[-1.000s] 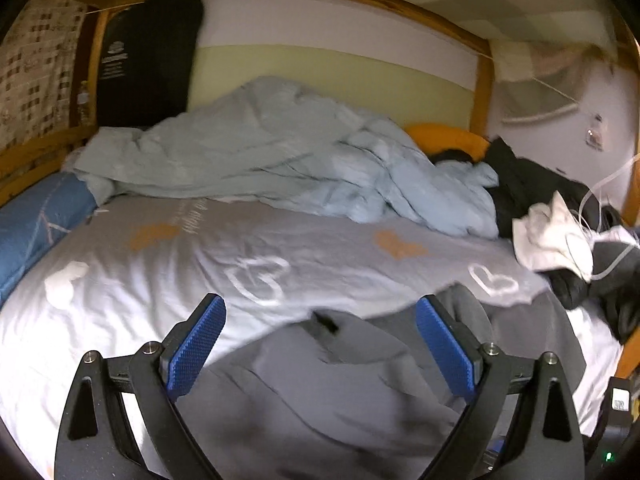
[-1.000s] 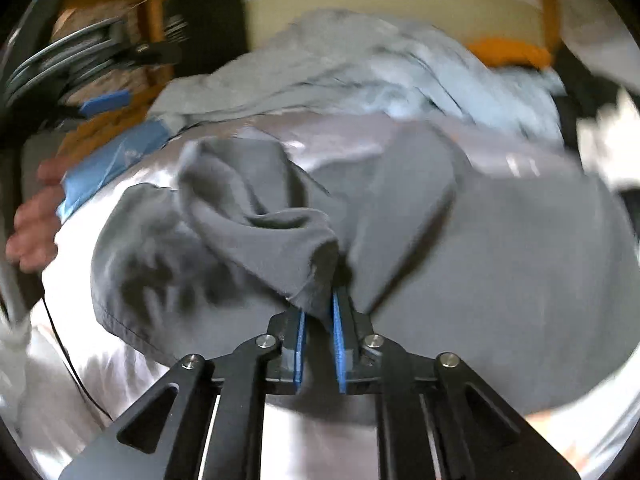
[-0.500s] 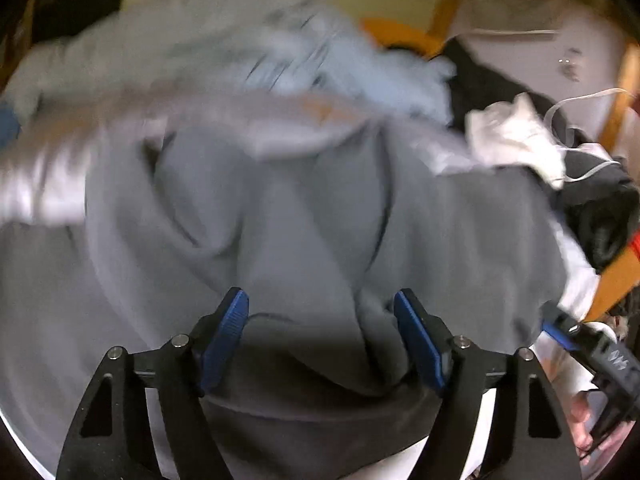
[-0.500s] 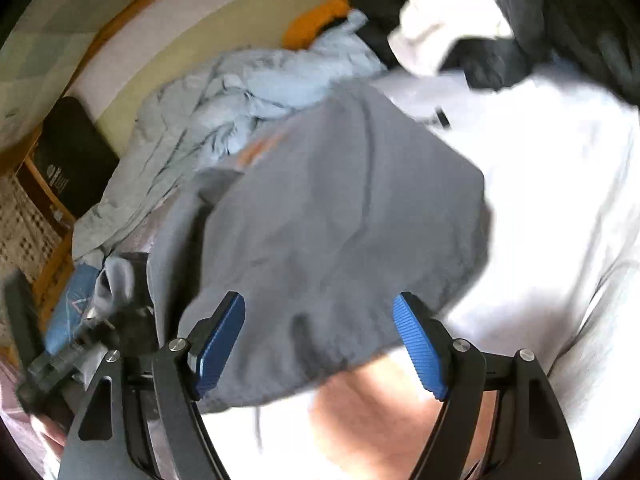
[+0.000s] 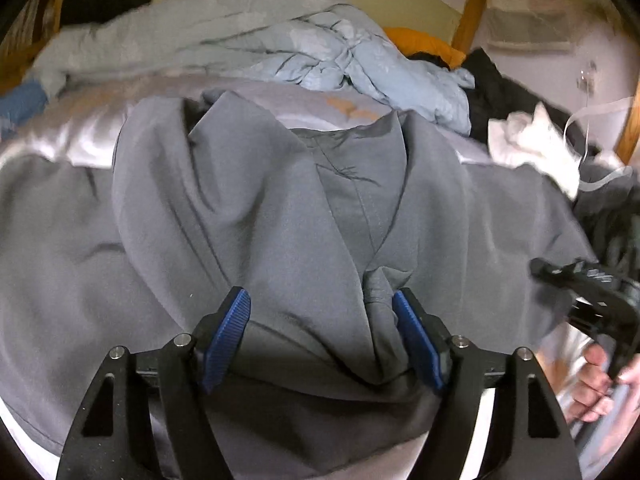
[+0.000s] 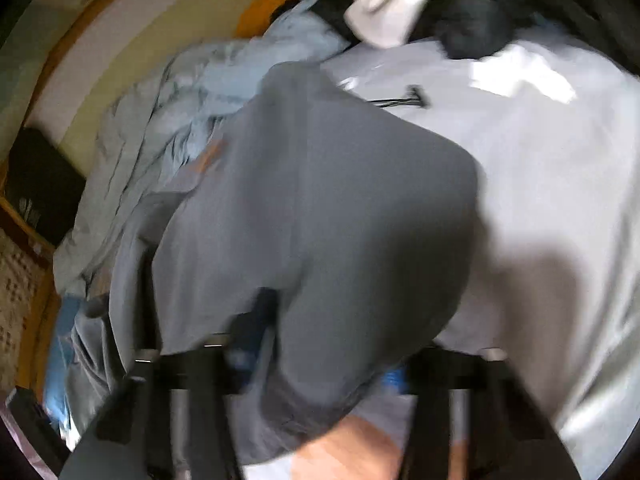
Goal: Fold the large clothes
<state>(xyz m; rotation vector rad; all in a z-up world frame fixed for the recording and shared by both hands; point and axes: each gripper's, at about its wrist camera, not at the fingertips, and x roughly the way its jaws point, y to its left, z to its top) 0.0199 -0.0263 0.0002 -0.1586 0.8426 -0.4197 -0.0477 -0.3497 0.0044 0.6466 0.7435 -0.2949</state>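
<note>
A large grey garment (image 5: 280,208) lies rumpled across the bed, with folds bunched toward me. My left gripper (image 5: 322,336) is open, its blue pads on either side of a raised fold near the garment's near edge, not closed on it. In the right wrist view the same grey garment (image 6: 320,220) lies over the white sheet, blurred. My right gripper (image 6: 320,360) is open and low at the garment's near hem; cloth covers part of its fingers. The right gripper's body (image 5: 592,292) and hand show at the right in the left wrist view.
A light blue duvet (image 5: 260,48) is heaped along the back of the bed. An orange pillow (image 5: 424,42), black clothes (image 5: 492,84) and a white garment (image 5: 536,140) lie at the back right. Wooden bed frame (image 5: 474,12) and wall stand behind. The white sheet (image 6: 540,160) spreads to the right.
My right gripper opened and let go of the grey garment, then dropped to its near hem. My left gripper moved forward and down over the garment, staying open.
</note>
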